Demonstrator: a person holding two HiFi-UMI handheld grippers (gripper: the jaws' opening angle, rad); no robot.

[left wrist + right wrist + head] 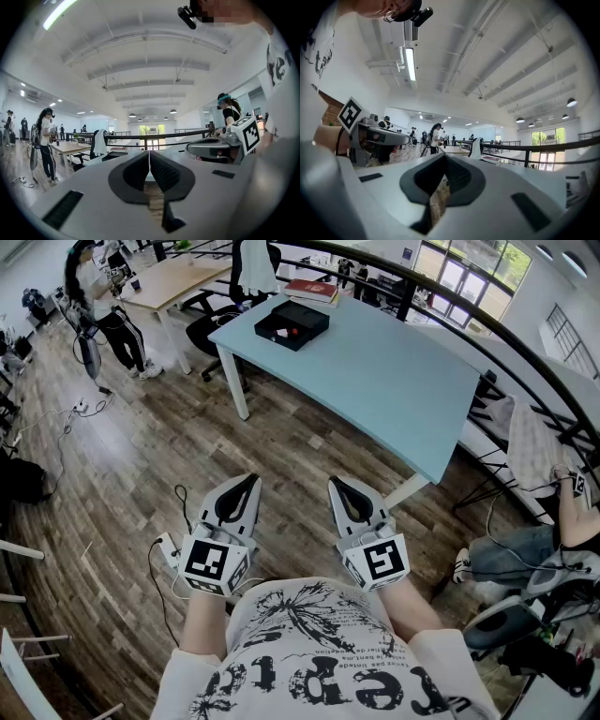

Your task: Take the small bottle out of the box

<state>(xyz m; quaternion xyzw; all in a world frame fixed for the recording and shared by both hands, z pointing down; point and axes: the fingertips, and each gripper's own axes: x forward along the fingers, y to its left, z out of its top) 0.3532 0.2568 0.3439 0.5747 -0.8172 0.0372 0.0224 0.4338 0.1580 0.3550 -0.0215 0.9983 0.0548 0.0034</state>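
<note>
Held low at the waist, side by side, the left gripper (pixel 251 478) and right gripper (pixel 335 483) point toward the table (pixel 394 381); both pairs of jaws pressed together, empty.

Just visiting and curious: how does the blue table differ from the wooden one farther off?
The blue table is pale blue and nearer; the wooden table is tan and farther. The blue one carries a black box; a person stands beside the wooden one. Both have white legs.
</note>
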